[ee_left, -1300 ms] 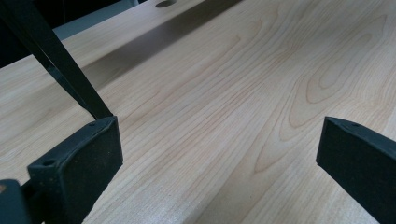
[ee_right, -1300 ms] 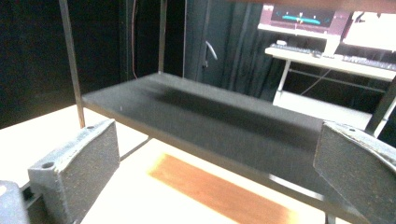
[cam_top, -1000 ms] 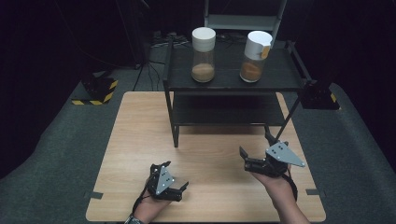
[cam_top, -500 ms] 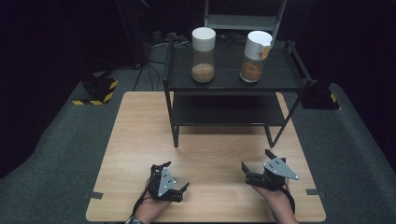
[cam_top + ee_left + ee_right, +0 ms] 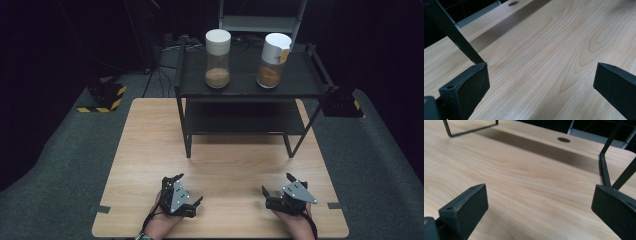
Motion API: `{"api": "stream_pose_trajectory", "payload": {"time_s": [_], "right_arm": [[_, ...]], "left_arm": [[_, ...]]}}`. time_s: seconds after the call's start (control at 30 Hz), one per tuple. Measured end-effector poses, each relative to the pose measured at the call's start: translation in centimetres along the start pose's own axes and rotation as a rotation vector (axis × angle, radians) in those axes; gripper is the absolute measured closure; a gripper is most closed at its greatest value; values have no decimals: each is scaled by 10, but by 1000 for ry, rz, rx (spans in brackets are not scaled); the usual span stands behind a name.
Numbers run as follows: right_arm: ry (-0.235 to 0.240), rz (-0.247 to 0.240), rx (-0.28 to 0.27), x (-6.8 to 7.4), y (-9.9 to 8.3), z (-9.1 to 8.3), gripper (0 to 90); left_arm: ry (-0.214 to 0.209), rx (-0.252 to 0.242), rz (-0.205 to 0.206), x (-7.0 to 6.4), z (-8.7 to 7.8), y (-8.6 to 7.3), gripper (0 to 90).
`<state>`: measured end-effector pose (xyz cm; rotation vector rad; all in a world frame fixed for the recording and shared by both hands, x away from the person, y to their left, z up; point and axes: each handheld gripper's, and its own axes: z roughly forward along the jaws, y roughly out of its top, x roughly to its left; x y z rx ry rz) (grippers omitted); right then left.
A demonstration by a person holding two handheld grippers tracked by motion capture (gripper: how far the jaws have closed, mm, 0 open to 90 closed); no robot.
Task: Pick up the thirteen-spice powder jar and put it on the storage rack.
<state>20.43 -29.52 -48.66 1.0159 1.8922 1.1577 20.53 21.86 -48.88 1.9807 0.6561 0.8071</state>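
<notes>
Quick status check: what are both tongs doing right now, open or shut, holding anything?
Left tongs: open, holding nothing, low over the wooden table.
Right tongs: open, holding nothing, also over the table.

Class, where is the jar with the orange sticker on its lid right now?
In the high view, the jar with the orange sticker stands on the black rack's top shelf, towards its right, beside the other white-lidded jar.

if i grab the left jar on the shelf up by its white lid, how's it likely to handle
The left jar stands tall and narrow on the black shelf, so a push up high would probably tip it. Its brown fill sits only at the bottom, so it is likely light. The clear wall looks smooth, possibly slippery for the jaws.
</notes>
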Motion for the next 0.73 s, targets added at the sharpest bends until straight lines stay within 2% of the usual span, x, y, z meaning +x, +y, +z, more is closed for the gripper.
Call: {"api": "stream_pose_trajectory", "payload": {"time_s": [0.13,0.27,0.4,0.73], "right_arm": [[-21,-37,12,4,0,-1,0],[-46,-68,68,8,7,-3,0],[-25,-102,104,6,11,-3,0],[-12,-125,65,7,4,-8,0]], "left_arm": [[0,-3,-3,0,0,-1,7],[-2,-4,-5,0,0,-1,7],[-2,0,-3,1,0,0,7],[-9,-2,-22,4,0,-1,7]]}}
